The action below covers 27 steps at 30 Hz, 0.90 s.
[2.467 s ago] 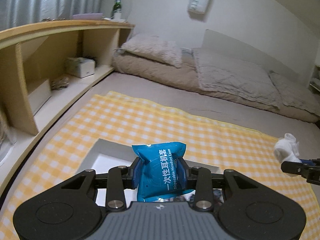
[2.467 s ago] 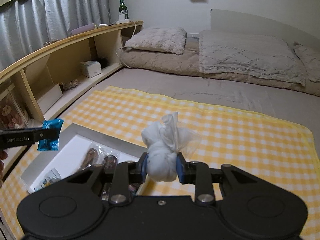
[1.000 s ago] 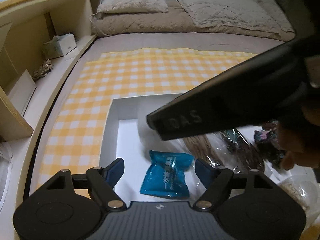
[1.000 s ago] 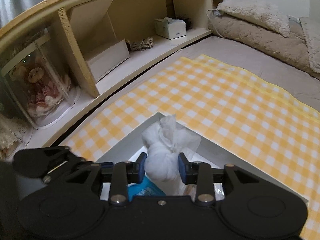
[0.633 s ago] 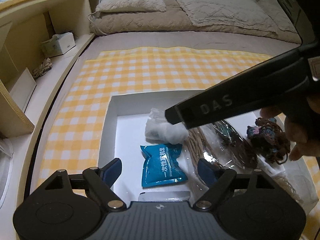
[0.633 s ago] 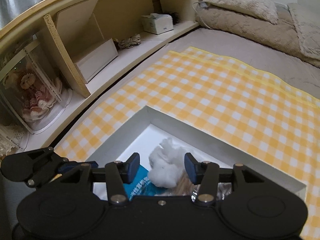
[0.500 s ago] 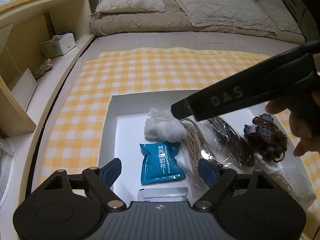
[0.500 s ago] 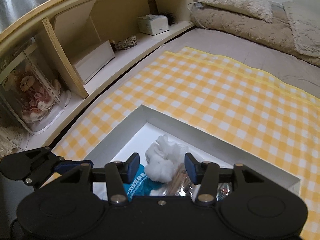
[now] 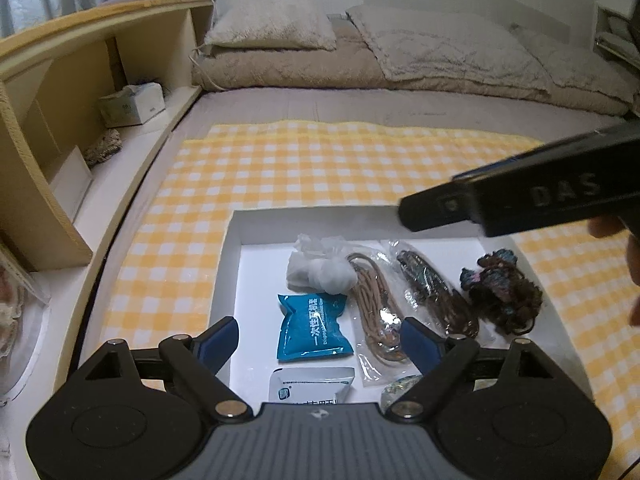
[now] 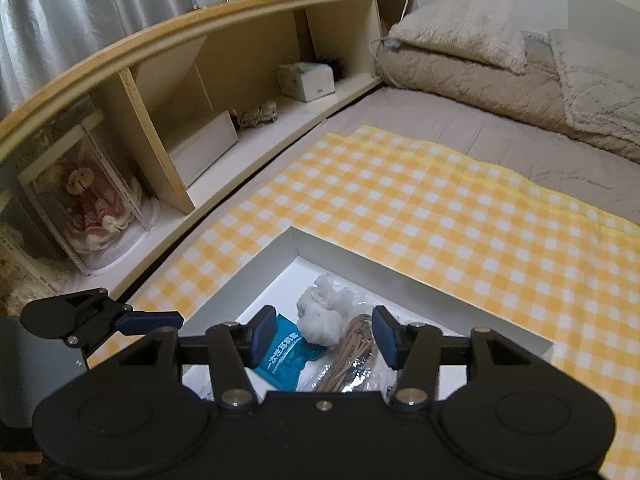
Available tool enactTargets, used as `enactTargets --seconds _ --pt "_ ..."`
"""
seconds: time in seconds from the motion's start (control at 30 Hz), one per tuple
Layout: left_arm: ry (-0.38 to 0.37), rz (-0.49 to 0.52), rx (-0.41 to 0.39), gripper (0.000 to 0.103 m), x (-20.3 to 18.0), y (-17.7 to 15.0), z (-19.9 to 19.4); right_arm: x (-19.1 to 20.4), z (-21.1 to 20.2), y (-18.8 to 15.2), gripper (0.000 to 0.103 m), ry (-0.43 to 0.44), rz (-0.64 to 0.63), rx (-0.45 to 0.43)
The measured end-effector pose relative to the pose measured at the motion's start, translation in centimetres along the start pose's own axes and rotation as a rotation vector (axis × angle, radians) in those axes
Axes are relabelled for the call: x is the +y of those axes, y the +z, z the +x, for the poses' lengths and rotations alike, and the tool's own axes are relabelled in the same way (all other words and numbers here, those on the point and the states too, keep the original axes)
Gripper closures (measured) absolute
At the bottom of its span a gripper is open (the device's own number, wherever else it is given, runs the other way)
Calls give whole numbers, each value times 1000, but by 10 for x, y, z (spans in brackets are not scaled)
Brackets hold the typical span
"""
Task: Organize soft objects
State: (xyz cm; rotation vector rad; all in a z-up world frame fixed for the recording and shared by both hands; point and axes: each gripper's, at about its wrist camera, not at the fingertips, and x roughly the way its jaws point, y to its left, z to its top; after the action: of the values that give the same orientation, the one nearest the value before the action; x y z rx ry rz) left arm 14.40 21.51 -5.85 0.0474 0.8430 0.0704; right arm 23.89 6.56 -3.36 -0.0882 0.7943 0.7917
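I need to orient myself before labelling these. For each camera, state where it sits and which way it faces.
Left wrist: sits on the left claw, angled down over the white box toward the pillows; its opening, empty jaws, the right claw's finger and fingertips at the right edge show.
Right wrist: sits on the right claw, facing down toward the wooden shelf; its opening, empty jaws and the left claw show.
Shared: blue packet, white bundle.
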Motion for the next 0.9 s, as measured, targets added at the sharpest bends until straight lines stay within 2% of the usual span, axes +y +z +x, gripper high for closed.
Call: enactTargets --seconds 0.23,0.53,0.83,0.9 --pt "2 -52 -64 8 -1 2 -32 -2 -49 -9 48 -13 34 -71" --pt "-10 -87 -154 0 -9 0 -77 -9 -105 -30 39 -78 63 -157" --pt "-22 -104 -227 0 -23 -12 -119 -13 -160 -60 19 -170 76 -247" --pt "-14 -110 -239 0 -27 -16 -127 -13 -171 -68 10 -190 79 -265"
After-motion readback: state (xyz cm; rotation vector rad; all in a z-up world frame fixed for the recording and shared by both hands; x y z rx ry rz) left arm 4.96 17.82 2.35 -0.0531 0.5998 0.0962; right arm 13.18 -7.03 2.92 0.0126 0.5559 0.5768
